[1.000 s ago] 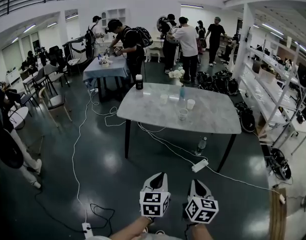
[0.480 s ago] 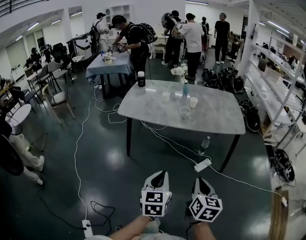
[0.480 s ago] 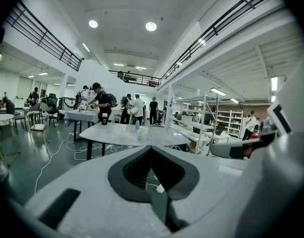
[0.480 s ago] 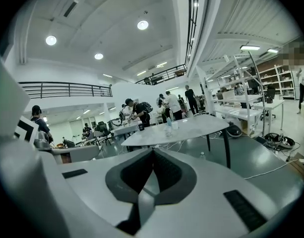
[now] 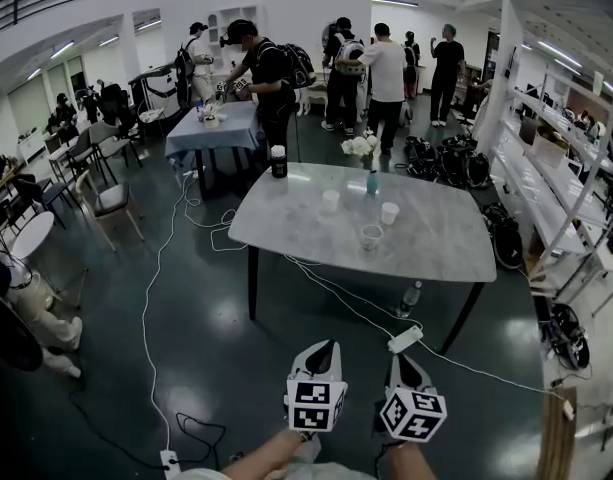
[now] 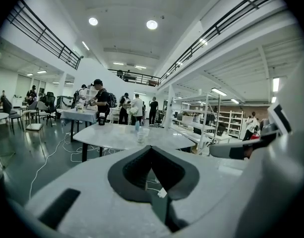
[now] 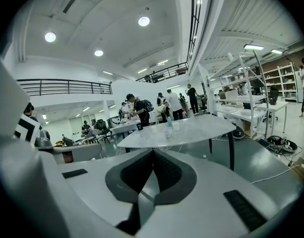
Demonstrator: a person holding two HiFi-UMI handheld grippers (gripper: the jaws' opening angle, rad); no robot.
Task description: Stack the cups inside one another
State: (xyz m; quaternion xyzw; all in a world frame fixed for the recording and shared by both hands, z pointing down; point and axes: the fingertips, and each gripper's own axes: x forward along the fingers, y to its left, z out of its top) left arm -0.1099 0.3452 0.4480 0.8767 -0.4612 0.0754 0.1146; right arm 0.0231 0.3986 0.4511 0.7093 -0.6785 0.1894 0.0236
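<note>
A grey marble table [image 5: 436,253] stands a few steps ahead. On it are two white cups [image 5: 330,200] [image 5: 389,213] and a clear cup [image 5: 371,236], set apart from each other. In the left gripper view the cups [image 6: 141,135] show small and far beyond the jaws, as they do in the right gripper view [image 7: 168,132]. My left gripper [image 5: 325,349] and right gripper [image 5: 401,361] hang side by side low in the head view, well short of the table. Both are shut with nothing between the jaws.
A blue bottle [image 5: 372,182], a black jar [image 5: 278,161] and flowers [image 5: 358,146] also stand on the table. White cables and a power strip [image 5: 403,340] cross the dark floor; a water bottle [image 5: 408,297] lies under the table. People stand behind; shelves [image 5: 571,178] line the right.
Both grippers have moved forward with me towards the table, which now looks a little nearer. The jaws stay shut and the cups have not moved.
</note>
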